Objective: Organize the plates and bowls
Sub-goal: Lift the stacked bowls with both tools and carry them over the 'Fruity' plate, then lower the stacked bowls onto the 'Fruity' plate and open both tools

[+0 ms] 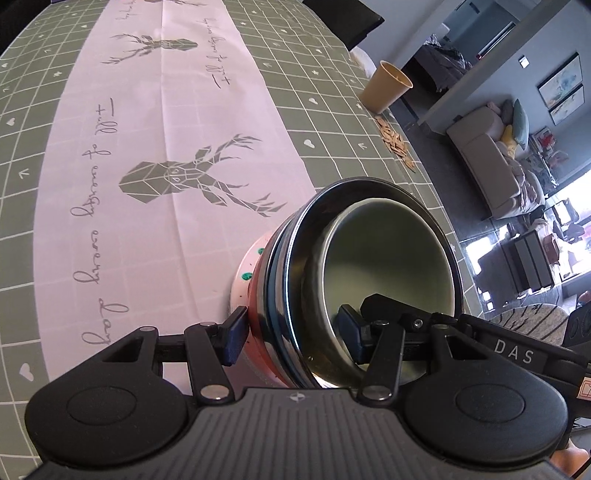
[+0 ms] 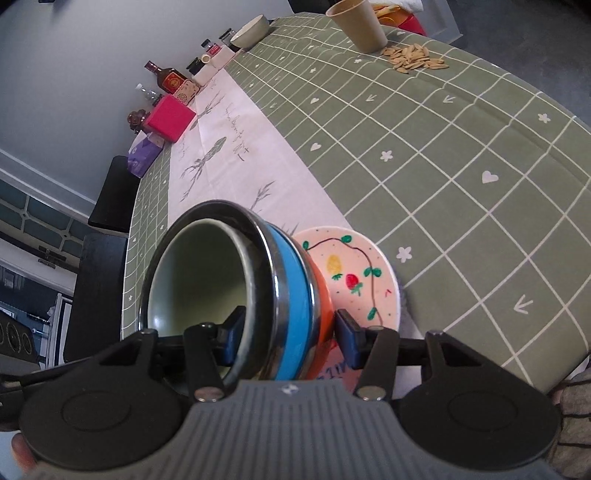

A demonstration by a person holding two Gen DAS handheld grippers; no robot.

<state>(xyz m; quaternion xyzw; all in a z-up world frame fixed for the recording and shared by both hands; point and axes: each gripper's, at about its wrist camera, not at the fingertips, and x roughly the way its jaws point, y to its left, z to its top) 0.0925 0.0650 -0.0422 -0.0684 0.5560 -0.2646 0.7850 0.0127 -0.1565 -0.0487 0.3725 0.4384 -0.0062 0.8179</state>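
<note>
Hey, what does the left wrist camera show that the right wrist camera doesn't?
Only the left wrist view shows the sofa and framed pictures in the room beyond the table. Only the right wrist view shows the painted face of the pink plate, the bottles and the red box by the wall. Both show the stacked bowls held between each gripper's jaws, the paper cup, the seeds and the green checked tablecloth.

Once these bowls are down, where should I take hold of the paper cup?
Grip the paper cup across its wall just below the rim, coming in level from the side away from the seeds. It stands upright and open and widens toward the top, so the fingers likely won't slide off upward. Squeeze gently, since thin paper may crush.
</note>
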